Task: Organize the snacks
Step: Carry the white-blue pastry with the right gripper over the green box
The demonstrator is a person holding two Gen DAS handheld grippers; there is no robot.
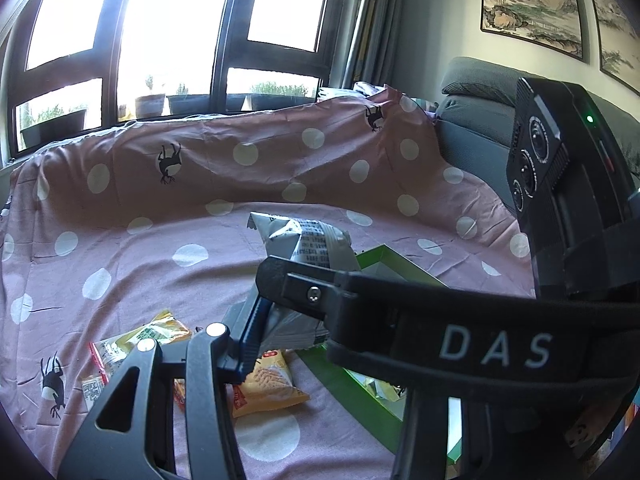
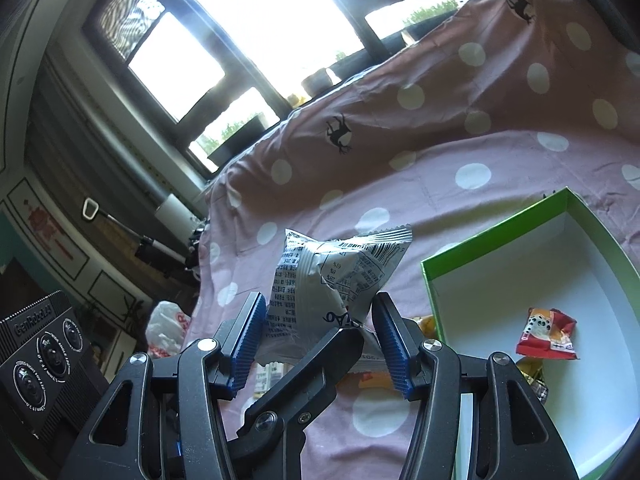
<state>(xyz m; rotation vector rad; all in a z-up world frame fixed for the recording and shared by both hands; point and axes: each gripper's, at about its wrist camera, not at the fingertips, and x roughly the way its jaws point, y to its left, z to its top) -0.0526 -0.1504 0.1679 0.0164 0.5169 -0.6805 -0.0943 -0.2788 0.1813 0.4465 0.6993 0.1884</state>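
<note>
Silver snack bag point(image 2: 328, 280) sits up off the pink dotted sheet point(image 2: 460, 168), caught between your two tools. Your left gripper point(image 1: 280, 312) is clamped on the bag's lower end: one blue pad presses its left side, and the black finger point(image 1: 304, 284) crosses its front. In the right wrist view that same black finger reaches in from below and meets the bag's bottom edge. Your right gripper point(image 2: 320, 340) stands wide open, its blue fingers point(image 2: 250, 340) flanking the bag's lower half; the left pad is just beside the foil, the right pad near it, and you cannot tell whether either touches.

Green box point(image 2: 500, 248) with a white inside lies to the right, on the sheet, holding a red-and-orange packet point(image 2: 546, 334). Yellow and orange packets point(image 1: 268, 384) lie loose on the sheet below the bag. Behind: sheet draped over a raised back, dark-framed window point(image 1: 180, 32), grey sofa point(image 1: 472, 120), framed landscape paintings point(image 1: 532, 4).
</note>
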